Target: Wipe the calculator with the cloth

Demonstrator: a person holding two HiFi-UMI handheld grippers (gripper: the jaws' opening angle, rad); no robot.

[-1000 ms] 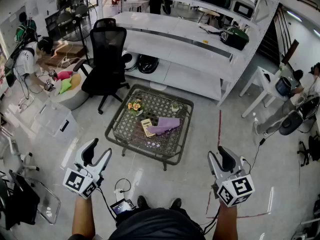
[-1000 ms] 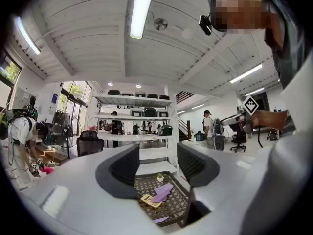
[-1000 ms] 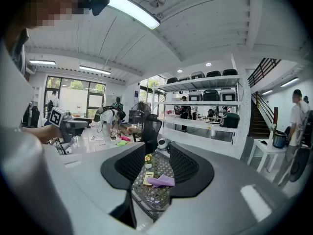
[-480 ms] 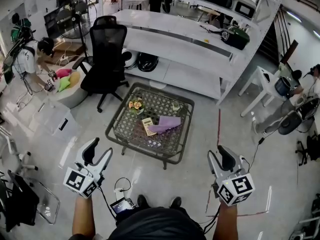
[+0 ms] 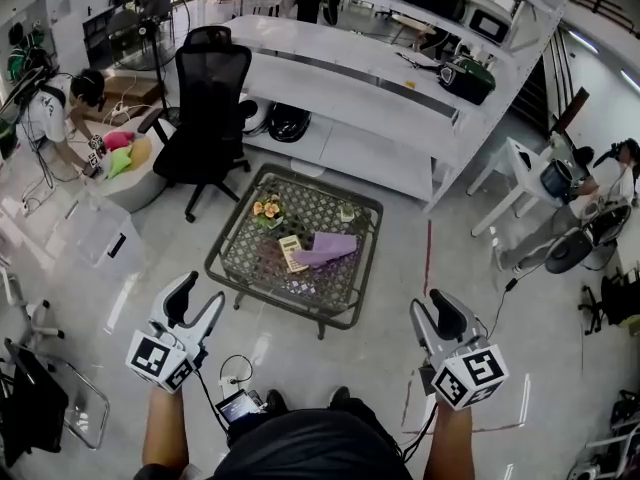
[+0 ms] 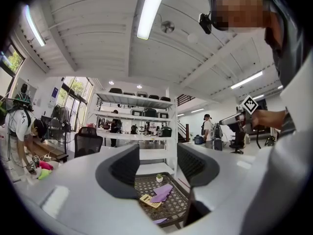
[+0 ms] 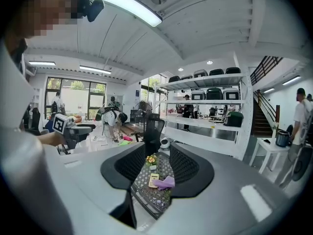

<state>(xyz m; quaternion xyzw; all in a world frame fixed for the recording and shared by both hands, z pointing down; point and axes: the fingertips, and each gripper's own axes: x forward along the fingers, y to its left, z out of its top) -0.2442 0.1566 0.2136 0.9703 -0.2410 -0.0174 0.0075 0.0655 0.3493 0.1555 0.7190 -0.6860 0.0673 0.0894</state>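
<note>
A low wire table (image 5: 232, 264) stands in the middle of the frame. At lower left the left gripper (image 5: 200, 294) and at lower right the right gripper (image 5: 432, 308) have their jaws apart and empty. On the table, the purple cloth (image 5: 328, 249) touches the yellow calculator (image 5: 291, 253).

Cloth (image 5: 330, 248): plain lilac. Calculator (image 5: 292, 254): pale yellow. Table (image 5: 275, 296): dark frame, with the top woven in a fine lattice pattern. Small ornament (image 5: 267, 209) at the table's far left: orange and yellow. Left gripper (image 5: 200, 295) and right gripper (image 5: 433, 306): light grey bodies fitted with black textured jaw pads. Their cubes (image 5: 158, 360) are printed with black-and-white square markers. Office chair (image 5: 205, 118): black. Shelving (image 5: 380, 78): white, with dark green cases (image 5: 467, 76) seen on it. Floor (image 5: 480, 298): pale grey and glossy, crossed by a red line (image 5: 429, 248).
</note>
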